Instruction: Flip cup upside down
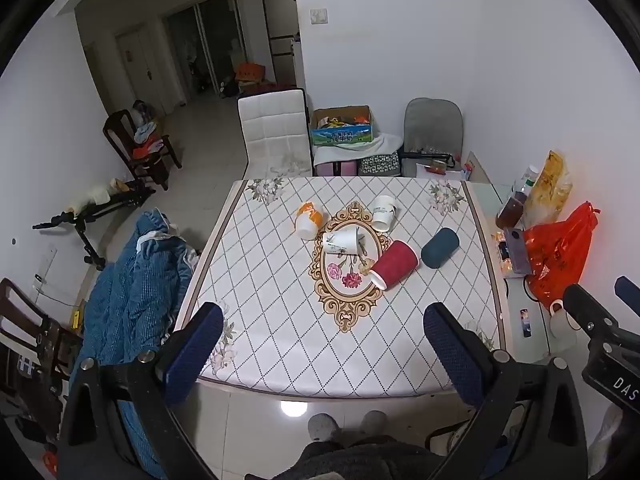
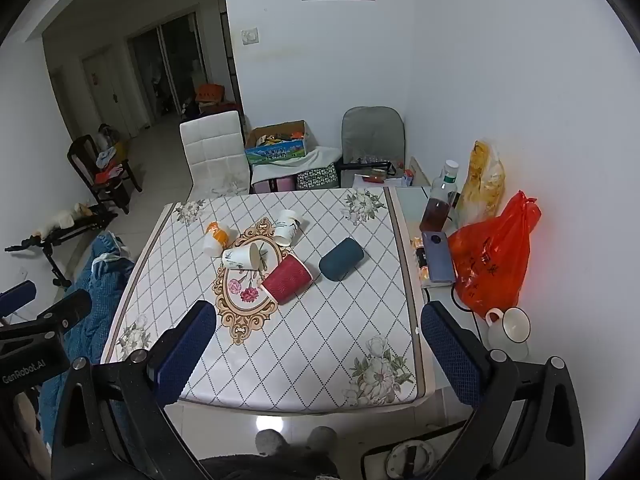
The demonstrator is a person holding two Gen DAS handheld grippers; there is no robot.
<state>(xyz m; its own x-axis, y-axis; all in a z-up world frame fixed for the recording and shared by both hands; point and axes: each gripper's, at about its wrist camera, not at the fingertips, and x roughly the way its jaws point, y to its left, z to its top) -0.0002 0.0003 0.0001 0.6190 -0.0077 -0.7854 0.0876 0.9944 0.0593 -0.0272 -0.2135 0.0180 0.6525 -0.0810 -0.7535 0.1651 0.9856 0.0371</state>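
Several cups lie on their sides on the patterned table: a red cup, a dark teal cup, a white printed cup, another white cup and an orange-and-white cup. My left gripper is open and empty above the table's near edge. My right gripper is open and empty, also above the near edge, to the right of the left one.
A red plastic bag, a phone, a bottle and a white mug sit on the glass strip right of the cloth. A white chair stands behind the table. A blue blanket lies at its left.
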